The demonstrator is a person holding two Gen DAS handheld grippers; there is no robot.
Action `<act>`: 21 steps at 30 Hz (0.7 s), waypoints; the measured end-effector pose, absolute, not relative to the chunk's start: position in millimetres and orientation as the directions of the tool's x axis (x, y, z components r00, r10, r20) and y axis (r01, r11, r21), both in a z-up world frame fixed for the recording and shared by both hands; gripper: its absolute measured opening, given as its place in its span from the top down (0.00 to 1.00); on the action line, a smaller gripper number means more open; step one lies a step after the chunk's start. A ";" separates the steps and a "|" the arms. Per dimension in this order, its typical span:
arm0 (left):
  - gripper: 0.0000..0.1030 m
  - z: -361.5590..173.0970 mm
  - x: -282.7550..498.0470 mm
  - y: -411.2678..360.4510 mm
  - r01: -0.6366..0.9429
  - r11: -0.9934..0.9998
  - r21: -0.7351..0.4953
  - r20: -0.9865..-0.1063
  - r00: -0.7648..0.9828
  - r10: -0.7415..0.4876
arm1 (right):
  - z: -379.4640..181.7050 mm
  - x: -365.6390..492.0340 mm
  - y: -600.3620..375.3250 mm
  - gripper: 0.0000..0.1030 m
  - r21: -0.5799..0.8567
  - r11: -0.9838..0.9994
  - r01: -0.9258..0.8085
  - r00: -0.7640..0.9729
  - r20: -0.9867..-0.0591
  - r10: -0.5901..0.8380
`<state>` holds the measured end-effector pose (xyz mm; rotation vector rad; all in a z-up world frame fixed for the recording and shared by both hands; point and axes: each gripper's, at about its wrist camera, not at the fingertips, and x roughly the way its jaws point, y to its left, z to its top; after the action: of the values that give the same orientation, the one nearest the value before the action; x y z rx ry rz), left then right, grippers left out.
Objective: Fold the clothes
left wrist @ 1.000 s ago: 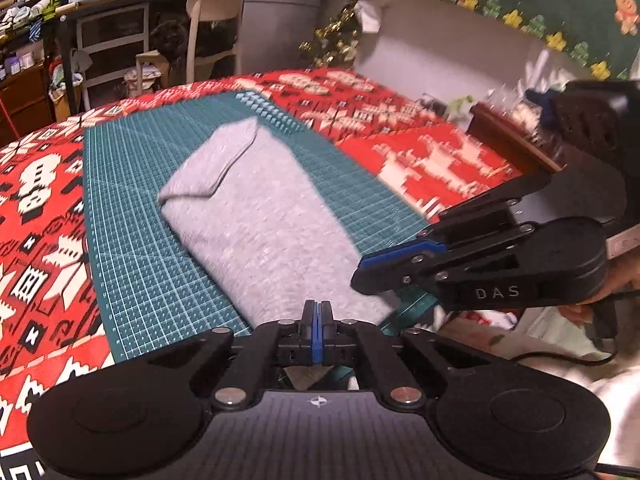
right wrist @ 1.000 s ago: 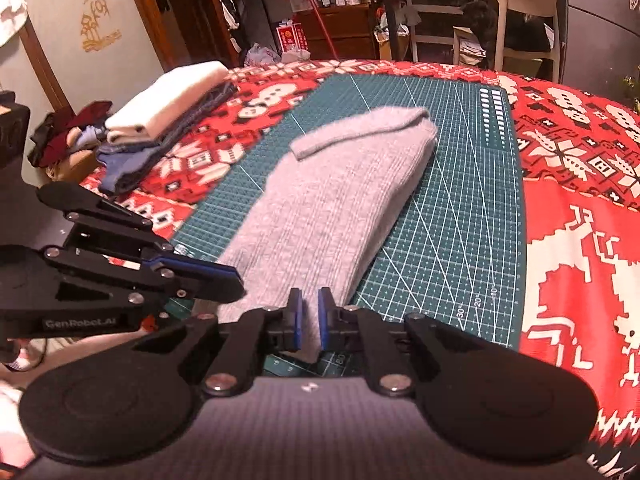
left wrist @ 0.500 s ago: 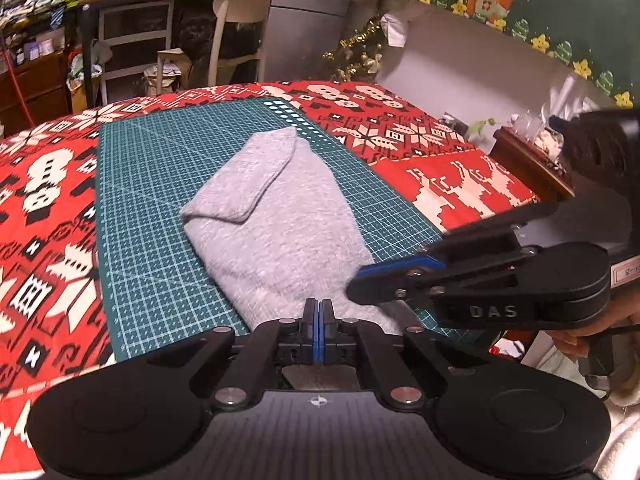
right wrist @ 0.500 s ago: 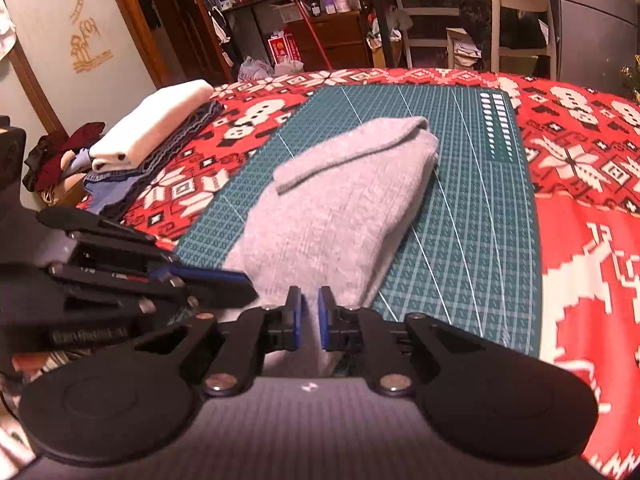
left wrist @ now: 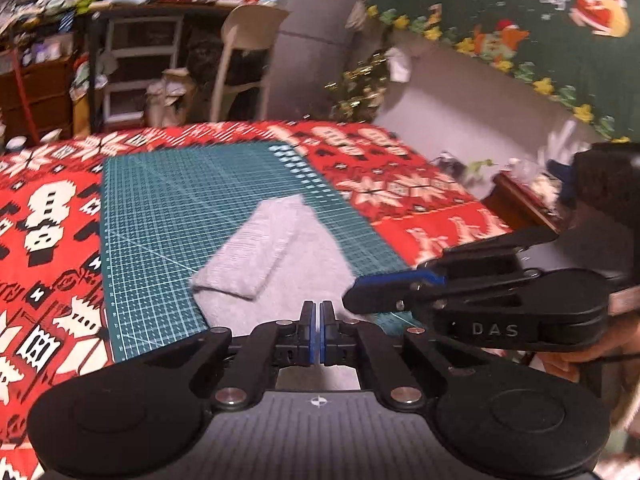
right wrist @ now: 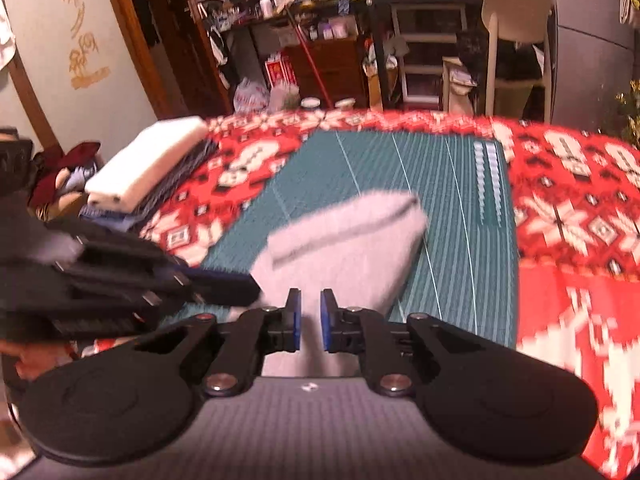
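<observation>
I am holding the near edge of the grey knit garment with both grippers, and it is lying lengthwise on the green cutting mat, its far end already doubled over into a narrow flap. The mat is sitting on a red-and-white patterned cloth covering the table.

My left gripper is pressed almost fully together, pinching a thin layer of the knit at the near hem. My right gripper has just been opening a little; grey fabric is running between its blue pads, but the picture is blurred and I cannot tell whether they are pressing on it.

The garment is looking soft, limp and light, with a fine ribbed or fuzzy surface that should grip the pads well and not slip. It will be sagging and stretching between my two holds, so I am judging that the best places to take it are the two near corners, well apart, keeping the hem taut so the fold lands square. The mat is smooth and gridded, so the knit should slide over it easily.

At the far left a stack of folded clothes, white on top, is waiting.
</observation>
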<state>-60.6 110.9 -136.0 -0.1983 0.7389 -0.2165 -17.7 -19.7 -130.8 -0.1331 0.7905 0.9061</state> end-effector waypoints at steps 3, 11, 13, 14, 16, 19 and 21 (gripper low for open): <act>0.98 -153.9 -53.4 108.7 0.102 0.976 -0.192 -0.698 0.685 -0.209 | -144.4 -9.8 -9.5 0.90 0.191 0.639 -0.745 0.368 -0.681 0.633; 0.98 -159.9 -74.6 127.8 0.053 0.963 -0.264 -0.684 0.694 -0.225 | -158.8 -8.2 -27.3 0.90 0.231 0.650 -0.724 0.341 -0.700 0.628; 0.98 -154.6 -79.3 130.3 0.066 0.960 -0.272 -0.666 0.707 -0.238 | -156.8 -5.4 -33.8 0.90 0.247 0.660 -0.710 0.339 -0.702 0.627; 0.98 -150.5 -82.5 130.5 0.079 0.957 -0.278 -0.651 0.718 -0.248 | -153.5 -3.2 -36.9 0.88 0.251 0.666 -0.702 0.351 -0.693 0.630; 0.98 -141.6 -82.8 130.5 0.099 0.949 -0.299 -0.614 0.741 -0.271 | -147.2 1.8 -42.2 0.87 0.259 0.679 -0.687 0.374 -0.675 0.636; 0.98 -132.5 -72.4 127.0 0.119 0.943 -0.310 -0.583 0.760 -0.287 | -140.7 16.6 -36.2 0.87 0.269 0.690 -0.671 0.400 -0.652 0.644; 0.98 -131.4 -60.3 123.3 0.123 0.944 -0.306 -0.581 0.761 -0.287 | -140.1 25.1 -25.0 0.87 0.270 0.679 -0.683 0.396 -0.644 0.655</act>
<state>-60.3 123.3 -131.4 -0.2571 0.6708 -0.2256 25.1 -25.0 -140.1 -0.0399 0.7975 0.8478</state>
